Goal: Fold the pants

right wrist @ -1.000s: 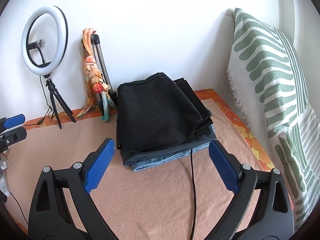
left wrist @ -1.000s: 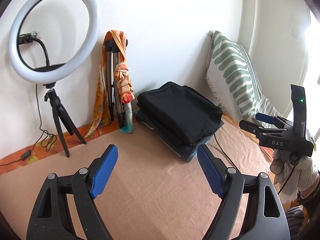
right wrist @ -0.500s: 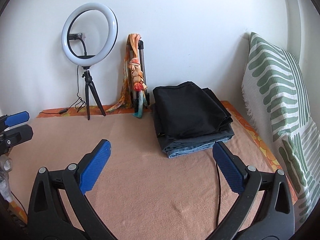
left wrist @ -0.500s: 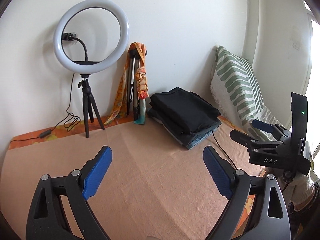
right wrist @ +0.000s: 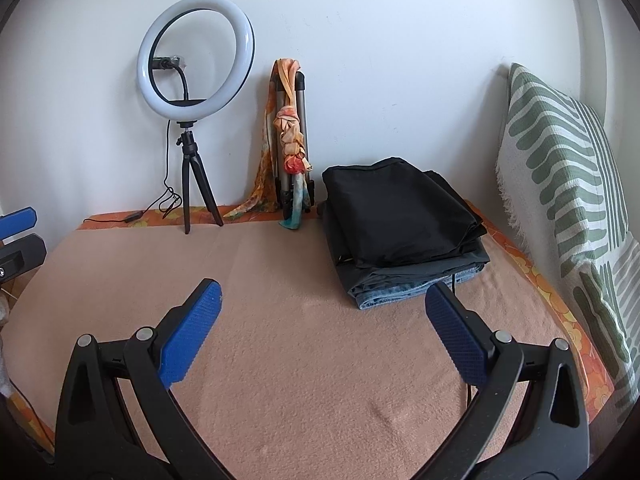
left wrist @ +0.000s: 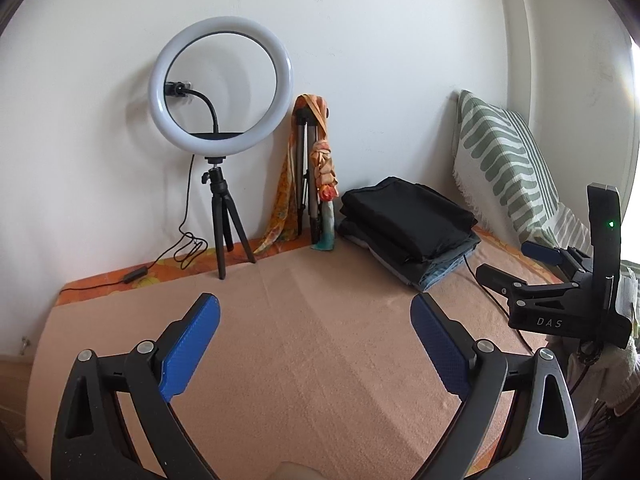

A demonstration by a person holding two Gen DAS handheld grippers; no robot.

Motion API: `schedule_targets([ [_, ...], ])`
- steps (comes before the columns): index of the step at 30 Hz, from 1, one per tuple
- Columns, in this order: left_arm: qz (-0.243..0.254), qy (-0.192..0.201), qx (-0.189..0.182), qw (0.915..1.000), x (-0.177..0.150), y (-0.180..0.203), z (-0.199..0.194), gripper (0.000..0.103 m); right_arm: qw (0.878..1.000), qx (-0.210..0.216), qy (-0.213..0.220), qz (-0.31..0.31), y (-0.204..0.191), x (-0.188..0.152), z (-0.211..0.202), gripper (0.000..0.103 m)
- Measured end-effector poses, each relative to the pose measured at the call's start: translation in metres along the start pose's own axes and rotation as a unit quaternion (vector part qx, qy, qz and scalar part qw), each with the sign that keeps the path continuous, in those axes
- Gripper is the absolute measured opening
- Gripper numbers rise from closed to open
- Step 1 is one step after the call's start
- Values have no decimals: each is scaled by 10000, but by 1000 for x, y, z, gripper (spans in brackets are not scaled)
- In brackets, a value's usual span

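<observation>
Peach blanket (right wrist: 312,360) spread over an orange floral sheet (right wrist: 532,280); on it a stack of folded pants (right wrist: 400,236) at the back right, a ring-light tripod (right wrist: 192,184), a black cable (right wrist: 466,392), a leaning striped cushion (right wrist: 568,184)

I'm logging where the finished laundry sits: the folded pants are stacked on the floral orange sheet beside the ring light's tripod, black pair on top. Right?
Not quite. The folded pants sit beside the striped pillow, not the ring light's tripod; the right wrist view shows it. Black pair on top is correct.
</observation>
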State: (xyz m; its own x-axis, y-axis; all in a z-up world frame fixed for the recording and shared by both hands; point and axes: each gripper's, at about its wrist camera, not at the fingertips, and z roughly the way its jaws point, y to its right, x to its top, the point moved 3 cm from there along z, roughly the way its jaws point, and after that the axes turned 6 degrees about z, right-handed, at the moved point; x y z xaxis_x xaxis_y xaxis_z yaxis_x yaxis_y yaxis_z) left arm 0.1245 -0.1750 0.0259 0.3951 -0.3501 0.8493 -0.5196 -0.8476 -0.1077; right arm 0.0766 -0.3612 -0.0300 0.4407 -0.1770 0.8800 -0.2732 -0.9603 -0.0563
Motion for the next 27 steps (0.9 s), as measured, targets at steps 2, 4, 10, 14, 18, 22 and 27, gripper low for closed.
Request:
schedule_targets([
  [2,221,31,170,9996,0,3,1,103,10000,-7,-14,-7,1,-2,1,103],
  [4,362,43,287,9989,-1,6,1,103,10000,-18,-29,-33,1,-4,1,103],
  [10,332,-83,326,9989,-4,8,5,103,9999,-14,-52,-102,-2,-7,2,103],
  [14,242,-110,316,9991,-6,6,5,103,9999,-2,-38,-114,-2,-7,2,103],
  [18,168,-138,345,9992,-6,3,5,103,10000,-49,-35,-65,-1,-7,3,103],
  [22,154,-102,367,9992,-5,1,3,103,10000,-54,-43,-48,-1,-7,3,103],
  [27,183,-107,377,9991,-6,1,3,103,10000,-55,-46,-54,-1,-7,3,103],
])
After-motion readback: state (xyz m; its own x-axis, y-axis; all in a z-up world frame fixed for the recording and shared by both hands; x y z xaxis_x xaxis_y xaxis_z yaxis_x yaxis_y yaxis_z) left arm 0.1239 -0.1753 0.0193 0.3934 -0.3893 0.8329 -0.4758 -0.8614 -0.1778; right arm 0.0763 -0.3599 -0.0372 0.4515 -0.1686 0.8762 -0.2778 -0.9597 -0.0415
